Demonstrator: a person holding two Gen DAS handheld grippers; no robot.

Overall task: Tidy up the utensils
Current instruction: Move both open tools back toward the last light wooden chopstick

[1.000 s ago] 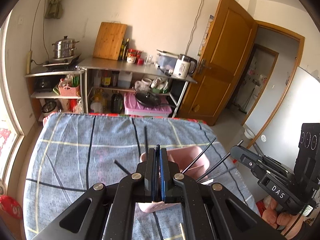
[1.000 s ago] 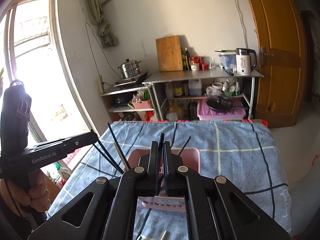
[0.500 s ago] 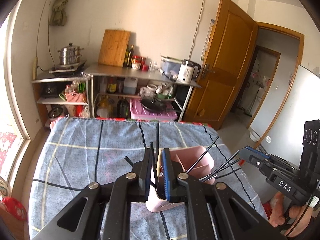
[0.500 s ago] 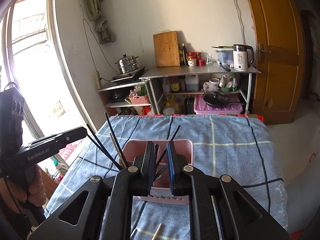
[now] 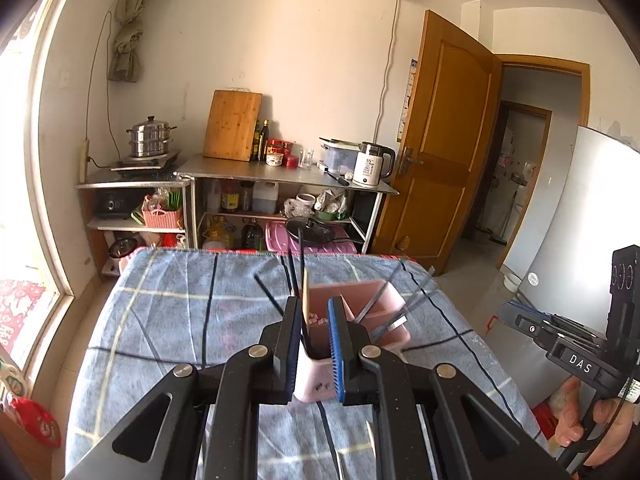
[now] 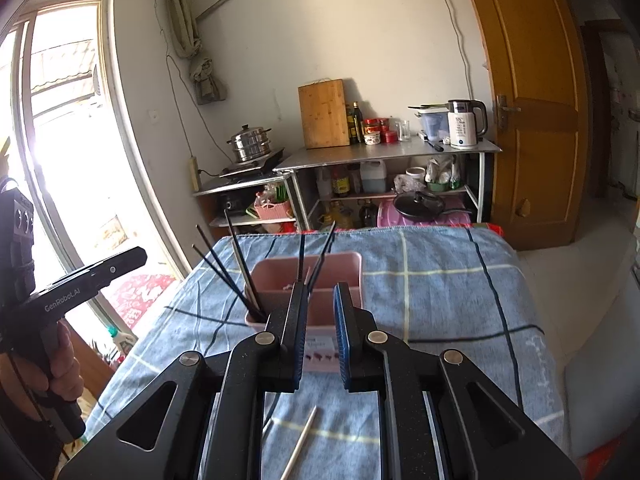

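Sunlight from the window is falling across a kitchen corner with steel shelves (image 5: 280, 172) beyond the far edge of the bench, which is covered in a blue checked cloth (image 5: 168, 312). I am holding my left hand-held gripper (image 5: 314, 320) released, its jaws standing apart just above the near end of a pink utensil holder (image 5: 372, 292). Black chopsticks (image 5: 294, 276) and one pale chopstick (image 5: 306, 292) are leaning out of that holder, just ahead of the fingers. My right hand-held gripper (image 6: 320, 304) is also hanging released over the same holder from its other side, with black chopsticks fanning to its left. A pale chopstick (image 6: 300, 444) is lying on the cloth beneath the right one.
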